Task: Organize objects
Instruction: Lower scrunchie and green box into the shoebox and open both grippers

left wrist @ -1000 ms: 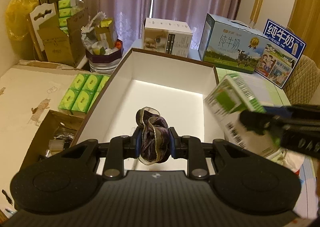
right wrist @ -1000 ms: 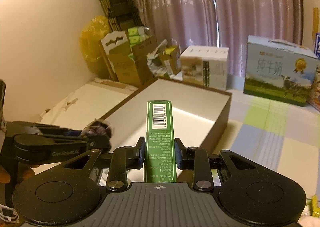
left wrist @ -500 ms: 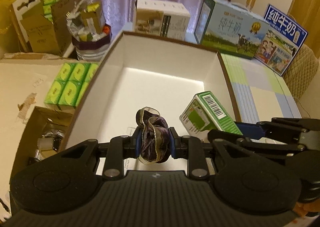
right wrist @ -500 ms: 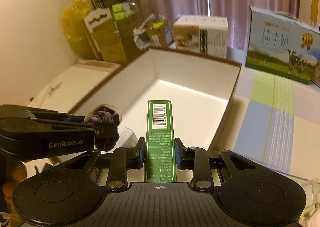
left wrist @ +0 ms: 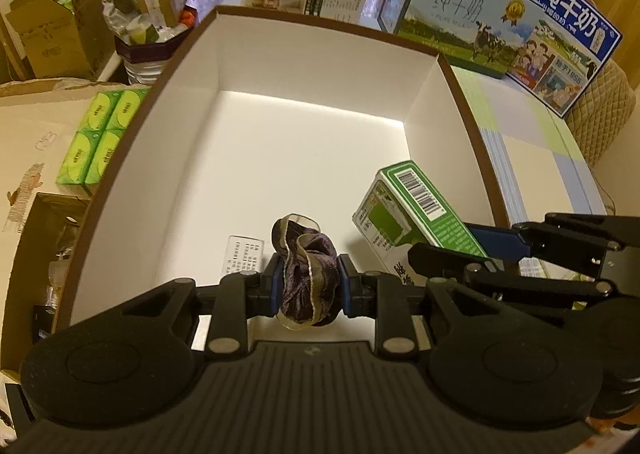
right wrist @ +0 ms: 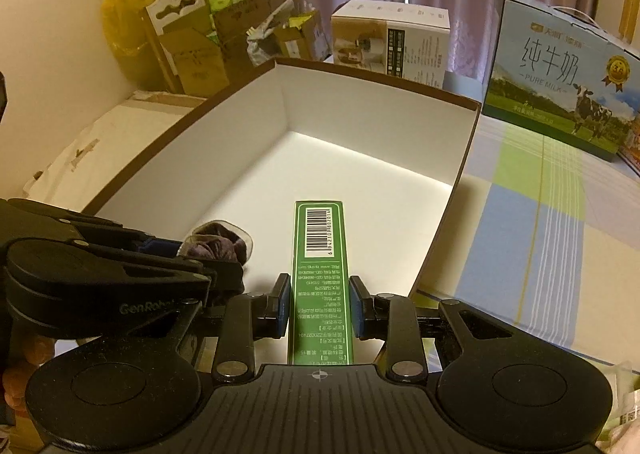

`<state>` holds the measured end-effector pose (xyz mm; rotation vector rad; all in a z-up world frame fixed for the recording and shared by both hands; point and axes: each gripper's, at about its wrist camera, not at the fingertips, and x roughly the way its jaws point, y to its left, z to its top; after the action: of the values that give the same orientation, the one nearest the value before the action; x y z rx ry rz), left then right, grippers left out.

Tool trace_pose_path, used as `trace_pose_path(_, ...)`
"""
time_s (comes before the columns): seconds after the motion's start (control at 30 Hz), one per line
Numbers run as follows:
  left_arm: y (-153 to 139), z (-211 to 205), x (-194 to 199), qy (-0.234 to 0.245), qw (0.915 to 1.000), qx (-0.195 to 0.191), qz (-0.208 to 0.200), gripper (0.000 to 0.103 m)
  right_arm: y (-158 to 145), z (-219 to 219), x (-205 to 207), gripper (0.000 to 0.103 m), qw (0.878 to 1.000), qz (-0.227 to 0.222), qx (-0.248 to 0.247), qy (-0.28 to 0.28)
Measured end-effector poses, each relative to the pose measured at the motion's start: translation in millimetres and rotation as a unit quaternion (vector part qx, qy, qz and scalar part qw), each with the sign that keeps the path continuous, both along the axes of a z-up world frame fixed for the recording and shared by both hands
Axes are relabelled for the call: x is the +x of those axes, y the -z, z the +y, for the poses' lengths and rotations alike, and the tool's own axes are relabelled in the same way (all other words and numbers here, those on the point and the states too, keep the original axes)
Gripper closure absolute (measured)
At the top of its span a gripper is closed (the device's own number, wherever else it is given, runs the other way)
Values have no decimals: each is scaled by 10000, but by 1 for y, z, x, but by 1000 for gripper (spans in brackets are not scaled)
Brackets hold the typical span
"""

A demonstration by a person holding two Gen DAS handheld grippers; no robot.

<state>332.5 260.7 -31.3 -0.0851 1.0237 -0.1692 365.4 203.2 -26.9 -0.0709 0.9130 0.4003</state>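
Plainly, both tools were loaded over the near end of the box (left wrist: 460, 93); everything below is placed against that box. Furthest left, outside its left wall, lay green packs (left wrist: 96, 141); they took no part here. Just inside the near wall, on the white floor, lay a small printed card (left wrist: 245, 254). Above the near floor hung the left gripper (left wrist: 307, 285), its jaws clamped on a scrunchie (left wrist: 306, 274); the purple fabric bulged out above and below the blue pads (left wrist: 276, 286), which suggested a soft, light, springy thing; it would likely not slip but could snag on a pad at release, and the bunched middle, where it was pinched, looked the soundest hold. Right of it, near the box's right wall, the right gripper (right wrist: 319, 306) was closed on a carton (right wrist: 320, 278) across its narrow sides, at the end nearest the tool; the barcoded far end stuck out over the floor, tilted downward. The carton looked stiff and light, with a smooth printed skin; I judged it might pivot or slide between the pads, since so much length hung ahead of the hold; a grip nearer mid-length would steady it, though hard squeezing could dent thin card. Whether either thing touched the floor I could not tell.
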Motion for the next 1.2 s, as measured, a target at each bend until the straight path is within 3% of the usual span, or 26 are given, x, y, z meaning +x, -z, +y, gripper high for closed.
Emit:
trace_pose_path(0.4, 12, 4, 15, 108, 9996, -22, 268, 73, 1, 4, 8, 77, 9997, 62, -195, -114)
trace_pose_path(0.83, 12, 16, 13, 63, 9995, 4, 298, 40, 1, 5, 14, 76, 9993, 40, -354, -110)
trace_pose_path(1.2, 6, 22, 3, -25, 9997, 45, 237, 36, -3, 4, 10, 60, 9990, -69, -347, -254)
